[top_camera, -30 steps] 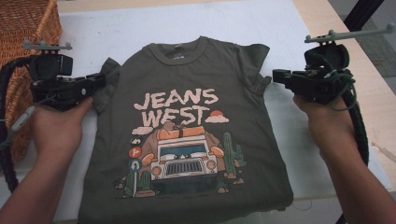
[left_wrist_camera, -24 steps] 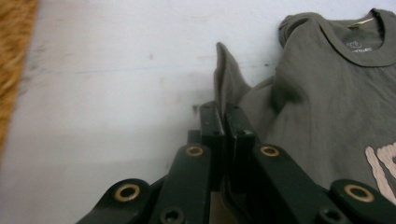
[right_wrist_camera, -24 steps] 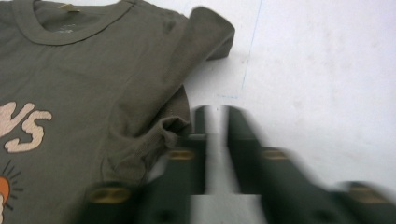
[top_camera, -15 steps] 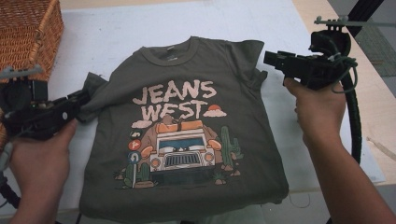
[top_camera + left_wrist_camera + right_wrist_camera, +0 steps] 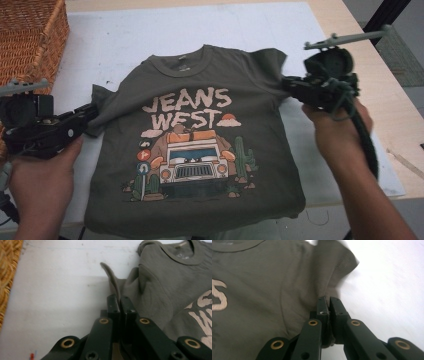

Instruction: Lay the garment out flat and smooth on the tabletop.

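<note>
Olive T-shirt (image 5: 200, 150) lies front up at frame centre of the high view on a white mat (image 5: 150, 30) covering the bench (image 5: 380, 95); print reads "JEANS WEST" above a truck and cacti. Left gripper (image 5: 90, 112), at left of frame, has its fingers (image 5: 113, 305) clamped on the edge of the shirt's sleeve (image 5: 112, 280), which stands up in a fold. Right gripper (image 5: 287, 82), at upper right, has just been closing; its fingers (image 5: 323, 306) are together on fabric at the other sleeve (image 5: 337, 262). Wicker basket (image 5: 30, 40) sits in the upper left corner.
</note>
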`<action>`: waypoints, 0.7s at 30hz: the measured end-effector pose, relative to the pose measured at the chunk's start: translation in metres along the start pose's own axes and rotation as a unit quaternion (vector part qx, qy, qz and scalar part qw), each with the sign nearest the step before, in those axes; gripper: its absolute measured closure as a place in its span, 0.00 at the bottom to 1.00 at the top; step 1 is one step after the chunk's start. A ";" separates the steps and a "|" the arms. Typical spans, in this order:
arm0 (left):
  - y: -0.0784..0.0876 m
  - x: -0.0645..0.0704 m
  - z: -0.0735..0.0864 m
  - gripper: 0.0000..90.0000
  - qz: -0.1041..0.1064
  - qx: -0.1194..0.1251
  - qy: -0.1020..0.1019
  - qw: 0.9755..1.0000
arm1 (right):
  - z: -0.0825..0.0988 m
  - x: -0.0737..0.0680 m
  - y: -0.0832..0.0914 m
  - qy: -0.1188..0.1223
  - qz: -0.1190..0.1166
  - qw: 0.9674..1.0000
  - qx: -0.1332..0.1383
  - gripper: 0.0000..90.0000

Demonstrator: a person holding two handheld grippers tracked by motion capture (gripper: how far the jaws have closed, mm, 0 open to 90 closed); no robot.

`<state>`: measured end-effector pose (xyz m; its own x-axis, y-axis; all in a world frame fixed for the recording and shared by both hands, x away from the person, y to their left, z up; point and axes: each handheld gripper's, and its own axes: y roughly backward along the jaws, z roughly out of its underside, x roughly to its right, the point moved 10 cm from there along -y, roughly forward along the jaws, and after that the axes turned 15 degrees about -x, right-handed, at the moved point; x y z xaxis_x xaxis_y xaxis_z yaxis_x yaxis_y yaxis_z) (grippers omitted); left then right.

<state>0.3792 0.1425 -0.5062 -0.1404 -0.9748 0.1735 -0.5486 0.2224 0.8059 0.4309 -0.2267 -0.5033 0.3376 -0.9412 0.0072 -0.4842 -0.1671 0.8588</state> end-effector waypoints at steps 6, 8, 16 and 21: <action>0.001 0.004 0.002 0.81 0.025 -0.024 0.010 0.999 | 0.023 0.000 0.008 -0.032 0.003 0.998 -0.050 0.92; 0.002 0.003 -0.008 0.64 0.030 -0.018 0.007 0.999 | 0.009 0.006 0.018 -0.040 0.005 0.999 -0.018 0.76; -0.019 0.009 -0.058 0.58 0.024 -0.031 -0.085 0.996 | -0.054 0.005 0.020 0.016 -0.031 0.998 0.058 0.60; -0.047 0.015 -0.067 0.65 0.052 -0.105 -0.131 0.984 | -0.076 -0.006 -0.018 0.062 -0.083 0.994 0.018 0.59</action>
<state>0.4581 0.1162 -0.5036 -0.4099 -0.9027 0.1310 -0.3421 0.2853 0.8953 0.4988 -0.1955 -0.4798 0.5112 -0.8568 -0.0680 -0.4421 -0.3300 0.8341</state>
